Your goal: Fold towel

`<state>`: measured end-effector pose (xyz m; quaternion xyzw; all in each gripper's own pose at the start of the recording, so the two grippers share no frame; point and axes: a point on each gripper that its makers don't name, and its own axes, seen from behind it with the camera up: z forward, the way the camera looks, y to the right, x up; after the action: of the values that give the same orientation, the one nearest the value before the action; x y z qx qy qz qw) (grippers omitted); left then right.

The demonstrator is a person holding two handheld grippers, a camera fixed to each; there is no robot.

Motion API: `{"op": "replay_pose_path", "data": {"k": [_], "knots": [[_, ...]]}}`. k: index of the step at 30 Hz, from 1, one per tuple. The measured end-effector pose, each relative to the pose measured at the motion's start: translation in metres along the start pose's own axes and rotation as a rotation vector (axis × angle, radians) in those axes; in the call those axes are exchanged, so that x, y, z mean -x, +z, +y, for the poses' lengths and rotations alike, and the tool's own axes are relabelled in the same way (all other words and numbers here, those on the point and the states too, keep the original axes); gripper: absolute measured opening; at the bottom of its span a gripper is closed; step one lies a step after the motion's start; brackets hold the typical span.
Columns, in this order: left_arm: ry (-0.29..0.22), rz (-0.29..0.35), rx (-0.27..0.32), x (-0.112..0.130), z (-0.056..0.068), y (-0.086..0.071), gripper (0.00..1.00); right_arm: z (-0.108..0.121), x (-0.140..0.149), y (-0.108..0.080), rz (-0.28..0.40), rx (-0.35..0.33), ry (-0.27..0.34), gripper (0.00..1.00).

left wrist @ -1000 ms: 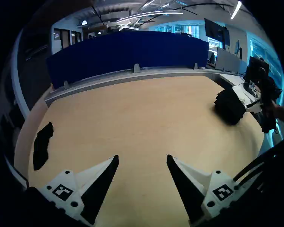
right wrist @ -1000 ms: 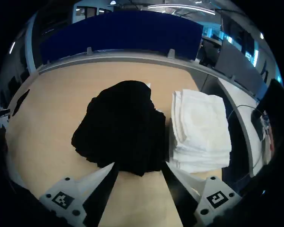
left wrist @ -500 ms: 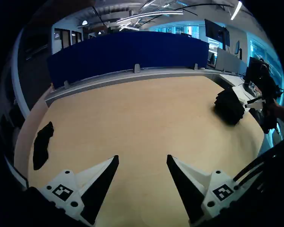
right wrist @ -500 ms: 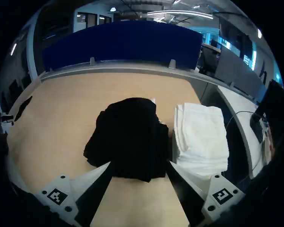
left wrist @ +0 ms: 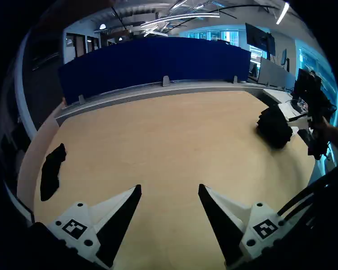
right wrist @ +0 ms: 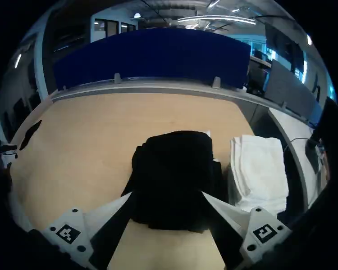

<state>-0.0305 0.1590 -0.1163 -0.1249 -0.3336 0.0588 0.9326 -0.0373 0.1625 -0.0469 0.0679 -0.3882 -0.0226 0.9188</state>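
Closest to you in the left gripper view, your left claw (left wrist: 169,186) hangs over the bare wooden desk (left wrist: 169,135) with its two fingers spread wide apart and nothing between them. In the right gripper view, your right claw (right wrist: 168,194) is also spread apart, and the black towel (right wrist: 175,177) lies on the desk (right wrist: 88,135) right in the gap: its near edge reaches back between the two fingers, and its sides run close along both fingertips. You cannot tell from here whether either finger actually touches the cloth. The towel is a thick, bunched, roughly folded bundle, and a small white corner peeks out at its far edge. Just beside it, on the right of that view, a stack of folded white towels (right wrist: 259,173) sits at the desk's edge, close to the black bundle. From the left gripper view the same black towel (left wrist: 275,126) shows well apart from your left claw, far off at the right end of the desk. A small dark cloth (left wrist: 52,171) lies alone near the left edge of the desk, well away from both claws; it appears in the right gripper view too (right wrist: 30,132). At the back of the desk stands a long blue partition (left wrist: 155,63), and beyond it ceiling lights and a dark monitor (left wrist: 259,38).
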Motion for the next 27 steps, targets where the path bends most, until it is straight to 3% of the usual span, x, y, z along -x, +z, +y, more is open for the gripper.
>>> {"op": "replay_pose_path", "data": {"k": [15, 21, 27], "knots": [[-0.004, -0.009, -0.012, 0.005, -0.006, -0.002, 0.94, 0.014, 0.046, 0.025, -0.085, 0.057, -0.005, 1.00], [-0.005, -0.008, -0.012, 0.004, -0.008, -0.002, 0.94, 0.015, 0.046, 0.025, -0.085, 0.053, -0.005, 1.00], [-0.008, -0.006, -0.015, 0.002, -0.011, 0.000, 0.94, 0.011, 0.020, 0.015, -0.030, 0.046, 0.005, 1.00]]}}
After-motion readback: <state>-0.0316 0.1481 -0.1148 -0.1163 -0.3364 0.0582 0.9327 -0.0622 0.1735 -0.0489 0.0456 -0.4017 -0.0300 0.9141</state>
